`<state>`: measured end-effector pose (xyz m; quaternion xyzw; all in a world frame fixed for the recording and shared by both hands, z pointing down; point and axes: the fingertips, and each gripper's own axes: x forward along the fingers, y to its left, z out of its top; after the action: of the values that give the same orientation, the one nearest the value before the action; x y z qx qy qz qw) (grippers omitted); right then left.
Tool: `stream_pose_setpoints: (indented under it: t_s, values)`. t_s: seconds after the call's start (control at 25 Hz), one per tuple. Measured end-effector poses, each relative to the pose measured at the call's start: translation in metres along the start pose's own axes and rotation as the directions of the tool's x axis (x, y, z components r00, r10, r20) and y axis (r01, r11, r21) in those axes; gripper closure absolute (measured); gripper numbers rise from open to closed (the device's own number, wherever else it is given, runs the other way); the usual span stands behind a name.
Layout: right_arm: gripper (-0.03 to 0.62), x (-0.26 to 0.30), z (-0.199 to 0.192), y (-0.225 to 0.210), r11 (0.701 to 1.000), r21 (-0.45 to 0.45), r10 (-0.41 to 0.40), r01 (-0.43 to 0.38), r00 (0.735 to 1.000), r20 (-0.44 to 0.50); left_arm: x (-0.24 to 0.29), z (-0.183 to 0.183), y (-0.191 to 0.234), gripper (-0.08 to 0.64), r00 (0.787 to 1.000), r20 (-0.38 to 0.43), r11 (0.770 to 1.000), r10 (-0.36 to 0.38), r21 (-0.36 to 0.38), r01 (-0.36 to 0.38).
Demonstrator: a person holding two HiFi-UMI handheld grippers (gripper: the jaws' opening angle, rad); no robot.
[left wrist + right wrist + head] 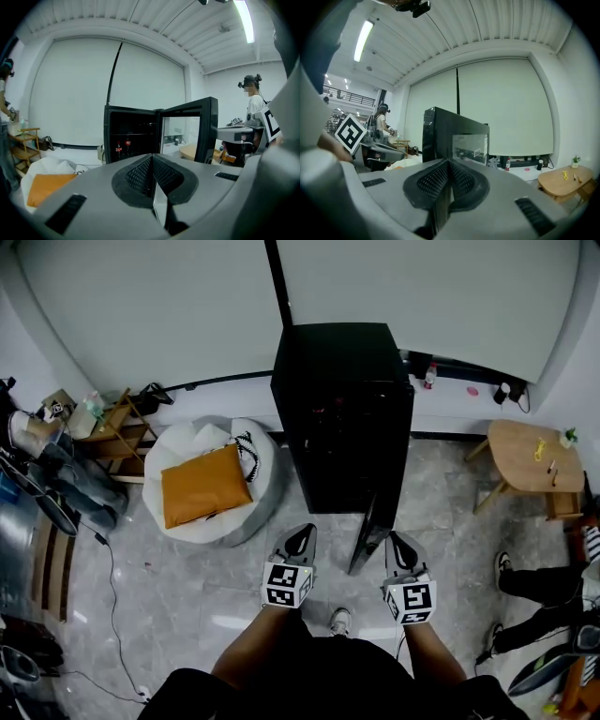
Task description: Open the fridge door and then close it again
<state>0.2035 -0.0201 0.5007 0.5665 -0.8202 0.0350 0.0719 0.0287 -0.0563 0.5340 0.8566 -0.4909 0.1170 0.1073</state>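
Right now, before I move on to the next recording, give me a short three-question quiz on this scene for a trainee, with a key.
1. True or false: the fridge door is closed.
2. What lies on the white beanbag? A: an orange cushion. B: a shoe. C: a bottle.
3. Fill in: the jaws of the left gripper are ____, with nothing between them.

Key: 1 false, the door stands open. 2 A. 3 shut.
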Motion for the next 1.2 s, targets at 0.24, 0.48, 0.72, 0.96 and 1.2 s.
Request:
stream_pose_setpoints:
  t_s: [0.24, 0.48, 0.72, 0.96, 1.2]
  values:
    - [0.574, 0.009, 0.005, 0.008, 0.997, -0.071, 0.028, -0.028, 1.0, 0.003, -0.001, 0.001, 0.009, 0.537, 1.0, 0.002, 1.0, 0.008, -0.013, -0.008]
    - [0.572, 0.018, 0.009, 0.018, 0.996, -0.079, 0.047, -0.047, 0.999, 0.002, 0.003, 0.005, 0.016, 0.537, 1.0, 0.006, 1.0, 0.012, -0.008, -0.012]
    - [0.574, 0.022, 0.005, 0.024, 0.998, -0.041, 0.043, -0.043, 0.999, 0.005, -0.002, 0.001, 0.028, 0.537, 1.0, -0.001, 0.999, 0.031, -0.007, -0.031]
    - [0.573, 0.028, 0.004, 0.029, 0.998, -0.038, 0.052, -0.051, 0.999, 0.006, -0.009, -0.004, 0.038, 0.537, 0.999, -0.004, 0.999, 0.053, -0.013, -0.053]
    - [0.574, 0.033, 0.005, 0.033, 0.998, -0.031, 0.061, -0.06, 0.998, 0.001, -0.012, -0.004, 0.046, 0.537, 0.997, -0.004, 0.997, 0.072, -0.012, -0.073]
